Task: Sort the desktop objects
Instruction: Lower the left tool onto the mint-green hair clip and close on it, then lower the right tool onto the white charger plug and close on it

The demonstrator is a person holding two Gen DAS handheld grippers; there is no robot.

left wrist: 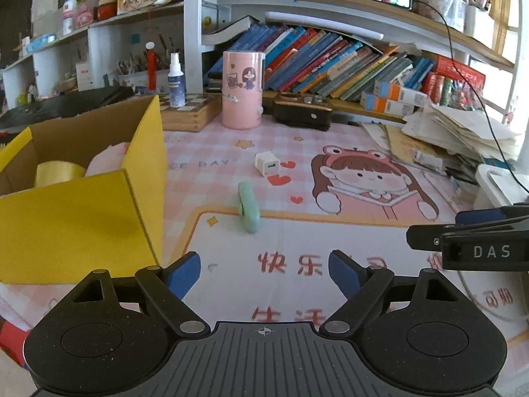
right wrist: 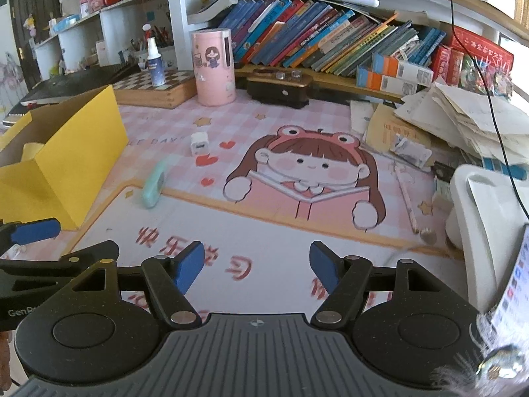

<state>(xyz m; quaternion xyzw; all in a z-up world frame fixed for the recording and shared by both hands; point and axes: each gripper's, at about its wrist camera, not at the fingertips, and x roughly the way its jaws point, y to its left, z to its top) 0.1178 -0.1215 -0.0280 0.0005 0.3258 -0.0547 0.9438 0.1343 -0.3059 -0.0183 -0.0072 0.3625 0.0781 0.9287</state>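
Left wrist view: left hand-held gripper [left wrist: 264,273] low over the bench mat [left wrist: 330,238], blue pads wide apart, nothing between them. Mint-green oblong object [left wrist: 248,206] stands on its edge on the mat, straight ahead, rounded ends, pale round detail on one side. White cube charger [left wrist: 266,163] lies just beyond it, USB port facing near side, apart from the green one. Yellow cardboard box [left wrist: 82,218] on the left, open top, a tape roll [left wrist: 58,172] and something pink inside. Pink cartoon-print canister [left wrist: 243,89] far behind, near the bookshelf. Right wrist view: right hand-held gripper [right wrist: 256,266] also apart and empty; green object [right wrist: 154,183] and charger [right wrist: 200,143] far-left of it, box [right wrist: 66,165] further left.
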